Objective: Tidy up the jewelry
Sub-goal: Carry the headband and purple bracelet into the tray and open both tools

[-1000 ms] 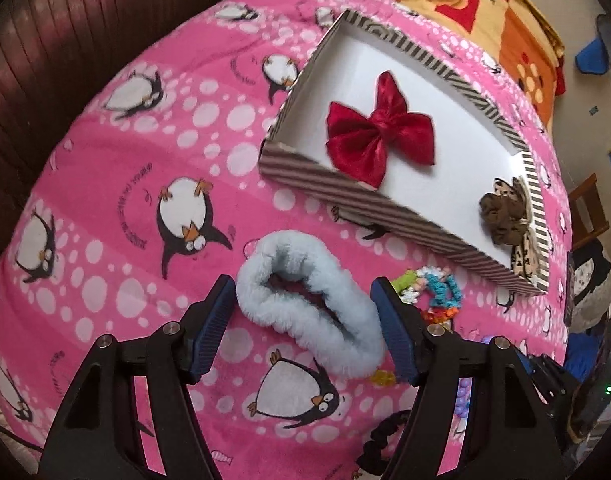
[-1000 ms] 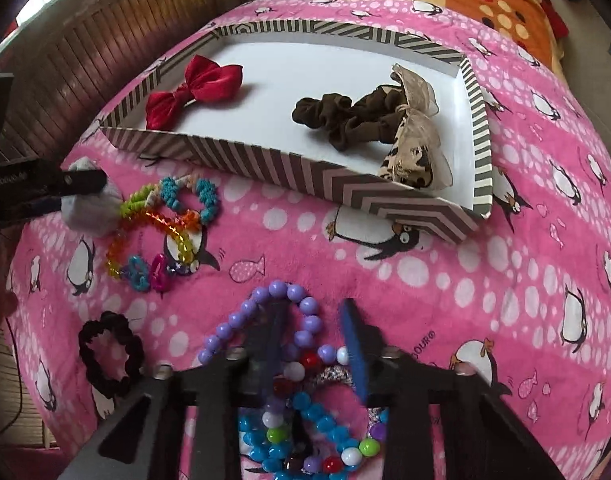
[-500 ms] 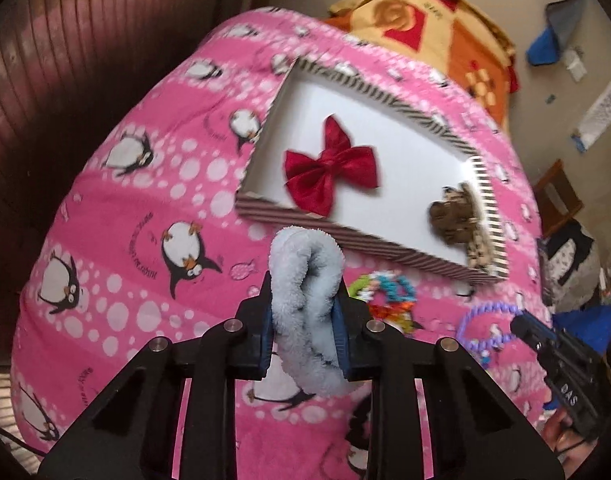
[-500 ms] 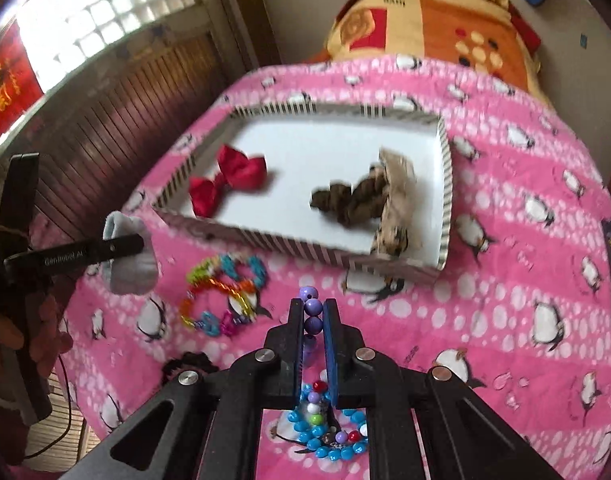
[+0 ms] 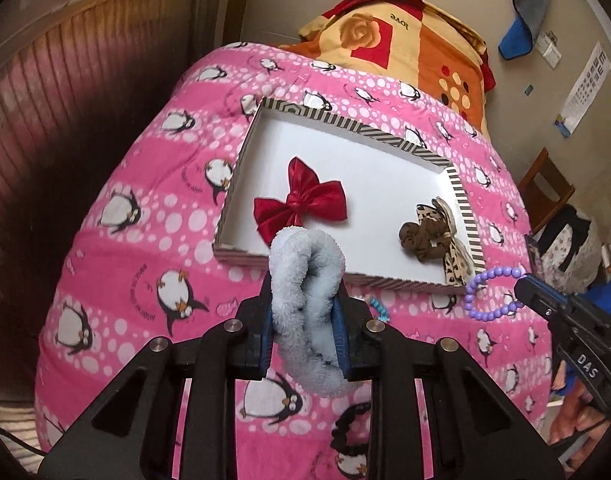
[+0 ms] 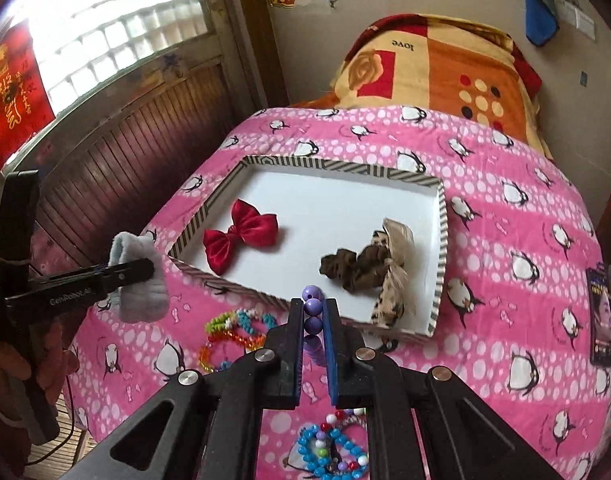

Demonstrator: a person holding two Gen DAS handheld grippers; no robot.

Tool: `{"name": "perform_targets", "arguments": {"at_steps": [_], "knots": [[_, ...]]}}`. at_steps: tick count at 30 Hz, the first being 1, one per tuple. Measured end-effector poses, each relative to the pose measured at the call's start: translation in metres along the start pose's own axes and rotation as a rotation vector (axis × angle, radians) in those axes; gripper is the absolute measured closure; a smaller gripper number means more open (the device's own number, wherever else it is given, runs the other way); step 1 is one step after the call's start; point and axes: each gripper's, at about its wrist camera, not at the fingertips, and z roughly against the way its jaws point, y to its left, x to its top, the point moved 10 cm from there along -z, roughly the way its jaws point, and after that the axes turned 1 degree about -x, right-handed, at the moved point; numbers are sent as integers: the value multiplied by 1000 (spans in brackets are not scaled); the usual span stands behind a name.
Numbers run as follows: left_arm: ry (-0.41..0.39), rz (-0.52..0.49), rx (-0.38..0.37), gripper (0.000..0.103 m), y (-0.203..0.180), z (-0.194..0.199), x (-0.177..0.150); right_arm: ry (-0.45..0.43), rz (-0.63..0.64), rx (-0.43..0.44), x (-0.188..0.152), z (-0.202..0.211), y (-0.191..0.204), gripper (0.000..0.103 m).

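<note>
My left gripper [image 5: 305, 300] is shut on a fluffy light blue scrunchie [image 5: 307, 280] and holds it above the pink bed, just before the near left corner of the striped box [image 5: 463, 196]. My right gripper [image 6: 314, 312] is shut on a purple bead bracelet [image 6: 313, 306], lifted before the box's near edge [image 6: 265, 300]; the bracelet also shows in the left wrist view [image 5: 489, 292]. Inside the box lie a red bow [image 5: 299, 204] and a brown scrunchie with a leopard bow [image 5: 429, 236].
The pink penguin blanket [image 6: 525, 240] covers the bed. Colourful bead bracelets [image 6: 233, 332] lie before the box, more beads [image 6: 333, 452] under my right gripper, a black scrunchie [image 5: 345, 428] nearer still. A phone [image 6: 601, 316] lies at right. An orange blanket [image 6: 437, 68] is behind.
My left gripper closed on the blue scrunchie and lifted it. My right gripper closed on the purple bracelet and lifted it. Both have risen well above the bed.
</note>
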Motion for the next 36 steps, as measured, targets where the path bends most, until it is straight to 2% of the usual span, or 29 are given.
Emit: {"name": "perform_targets", "arguments": {"at_steps": [6,15,24,31,36], "knots": [[-2,-44,24,80,-15,-16,13,6,24,-5,18,-14,0,95],[14,-59,45,80,-30,-47,34,30,63,0,44,-47,0,95],[68,-7,44,80,-31,-90,43,87,38,78,67,-102,3,95],[125,7,53,80,-33,-126,42,164,-21,40,73,-164,-38,95],[127,6,71,80,-29,-133,44,192,-81,50,73,-192,-55,95]]}}
